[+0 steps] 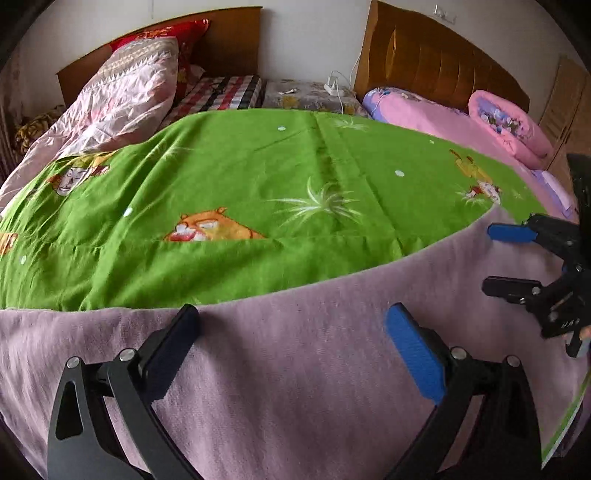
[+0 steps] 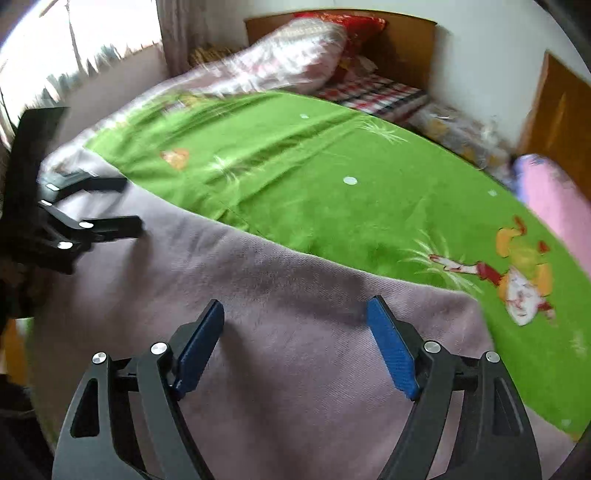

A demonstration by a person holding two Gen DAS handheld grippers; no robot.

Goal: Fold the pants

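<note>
The right gripper (image 2: 295,347) is hovering over the mauve pants (image 2: 280,302), its blue-padded fingers (image 2: 393,350) spreading wide with nothing between them. The pants are lying flat across the near end of a green cartoon-print sheet (image 2: 332,177), their far edge running diagonally across it. Over on the left, the left gripper (image 2: 129,205) is reaching in above the same fabric, jaws parted, blurred. Beyond the sheet, a pale quilt (image 2: 295,51) is sitting bunched against a wooden headboard (image 2: 406,33), and a pink roll (image 2: 554,206) is lying at the right.
</note>
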